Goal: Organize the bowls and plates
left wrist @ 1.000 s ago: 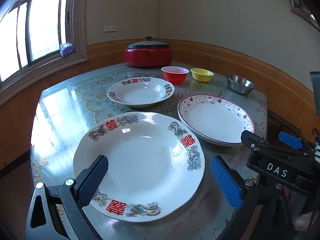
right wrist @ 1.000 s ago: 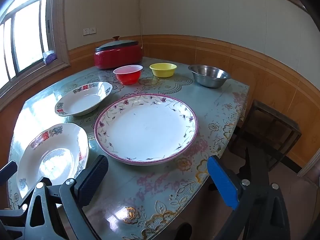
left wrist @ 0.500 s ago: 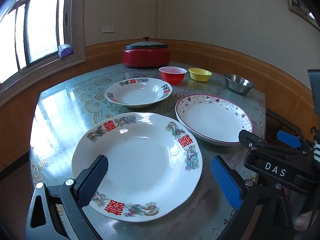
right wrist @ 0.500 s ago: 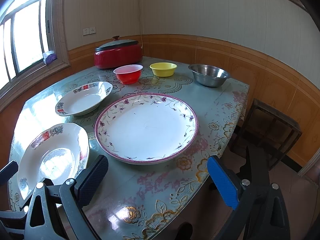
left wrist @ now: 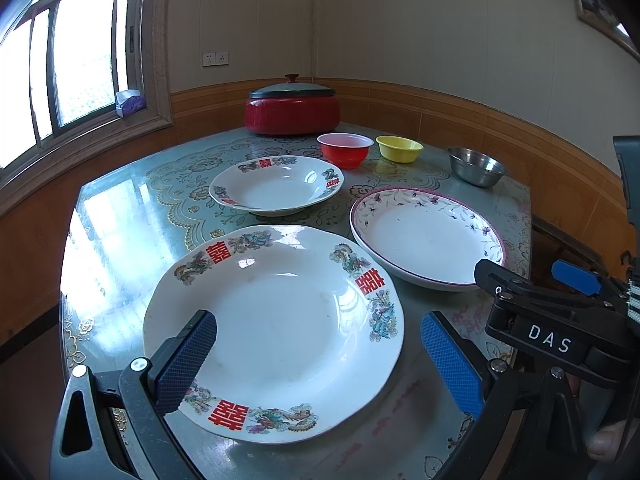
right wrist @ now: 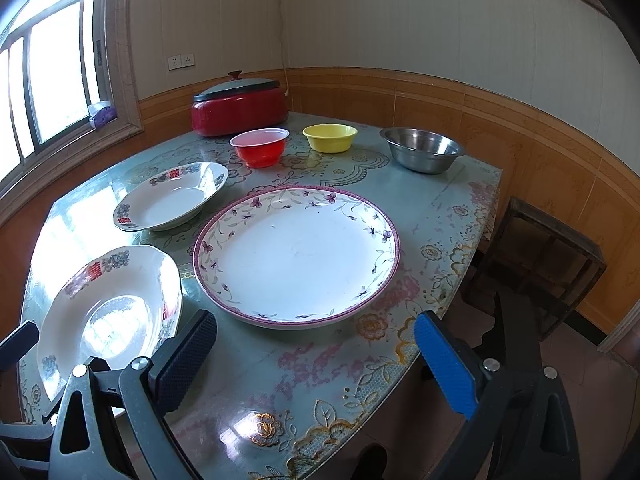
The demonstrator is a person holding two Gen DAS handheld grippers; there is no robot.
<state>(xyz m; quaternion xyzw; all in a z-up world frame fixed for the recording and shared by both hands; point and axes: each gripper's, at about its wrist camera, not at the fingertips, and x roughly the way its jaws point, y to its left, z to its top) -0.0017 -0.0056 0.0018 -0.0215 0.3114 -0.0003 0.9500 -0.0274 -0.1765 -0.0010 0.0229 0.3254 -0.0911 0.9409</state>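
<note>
1. Left wrist view: your left gripper (left wrist: 316,354) hangs wide open and empty over the near rim of the dragon-pattern plate (left wrist: 276,332), which lies flat straight ahead between the fingers, nothing touching it. The floral plate (left wrist: 428,236) sits just beside it to the right, with a smaller dragon-pattern dish (left wrist: 276,184) behind.

2. Right wrist view: your right gripper (right wrist: 316,354) is also spread wide, holding nothing, above the table edge (right wrist: 460,256). The floral plate (right wrist: 296,256) lies ahead, slightly left; red bowl (right wrist: 260,146), yellow bowl (right wrist: 330,136) and steel bowl (right wrist: 422,152) line the far side.
</note>
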